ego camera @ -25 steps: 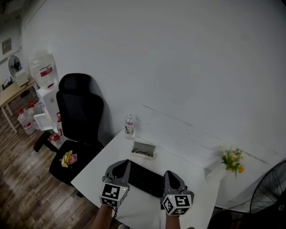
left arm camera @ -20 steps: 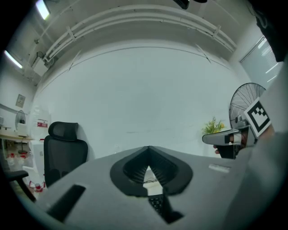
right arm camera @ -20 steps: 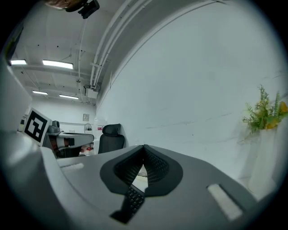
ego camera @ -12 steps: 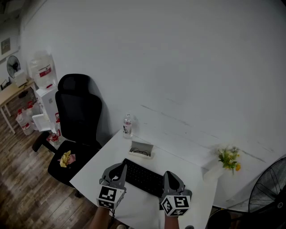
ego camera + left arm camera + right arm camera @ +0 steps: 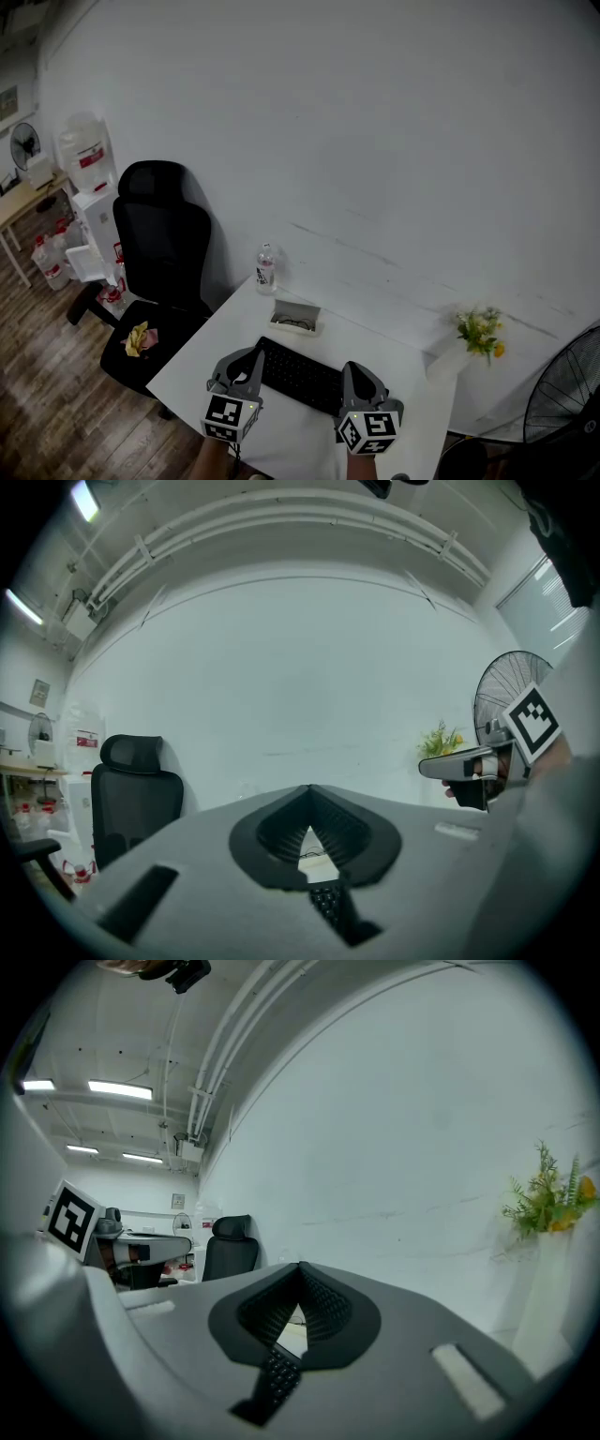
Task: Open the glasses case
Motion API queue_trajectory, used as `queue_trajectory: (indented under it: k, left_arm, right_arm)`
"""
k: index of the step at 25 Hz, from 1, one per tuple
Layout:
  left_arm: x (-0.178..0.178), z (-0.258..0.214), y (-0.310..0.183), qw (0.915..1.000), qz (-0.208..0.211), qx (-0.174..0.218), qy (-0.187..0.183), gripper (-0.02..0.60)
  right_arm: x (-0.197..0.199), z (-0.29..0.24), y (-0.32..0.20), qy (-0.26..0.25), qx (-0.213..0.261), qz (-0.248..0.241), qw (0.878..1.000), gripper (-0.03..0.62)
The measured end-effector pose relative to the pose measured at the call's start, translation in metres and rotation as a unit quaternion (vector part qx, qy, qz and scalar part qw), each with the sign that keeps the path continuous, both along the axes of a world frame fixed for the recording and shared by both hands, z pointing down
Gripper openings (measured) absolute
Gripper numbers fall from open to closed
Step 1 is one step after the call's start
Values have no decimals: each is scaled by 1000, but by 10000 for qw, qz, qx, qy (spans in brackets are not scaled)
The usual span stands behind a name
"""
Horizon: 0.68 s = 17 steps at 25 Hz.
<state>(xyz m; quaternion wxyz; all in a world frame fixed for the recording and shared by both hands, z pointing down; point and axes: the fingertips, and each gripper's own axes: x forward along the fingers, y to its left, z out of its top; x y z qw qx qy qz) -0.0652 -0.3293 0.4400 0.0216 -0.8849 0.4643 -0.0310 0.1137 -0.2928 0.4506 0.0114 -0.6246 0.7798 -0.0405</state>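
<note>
from overhead, the left gripper (image 5: 242, 362) and right gripper (image 5: 362, 377) hung at the keyboard (image 5: 300, 373) ends, with the glasses case (image 5: 298, 317) just beyond, untouched. in the left gripper view, jaws pressed together, empty. right gripper view: likewise.

Keyboard (image 5: 300, 373): on table (image 5: 192, 364)
Glasses case (image 5: 297, 317): keyboard's 12 o'clock
Bottle (image 5: 266, 269): case's 11 o'clock
Chair (image 5: 164, 244): table's 9 o'clock

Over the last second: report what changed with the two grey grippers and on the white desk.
Nothing visibly changed. The left gripper and right gripper stay shut and empty, level by the black keyboard; the pale rectangular glasses case behind it lies untouched.
</note>
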Motion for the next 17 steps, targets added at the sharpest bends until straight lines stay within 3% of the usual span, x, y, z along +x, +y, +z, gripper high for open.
queue_trajectory:
  k: [17]
  left_arm:
    - [-2,1,-1,10000,22,-21,-25,8]
  right_arm:
    - [-5,1,-4,-12,-25,-57,10000,6]
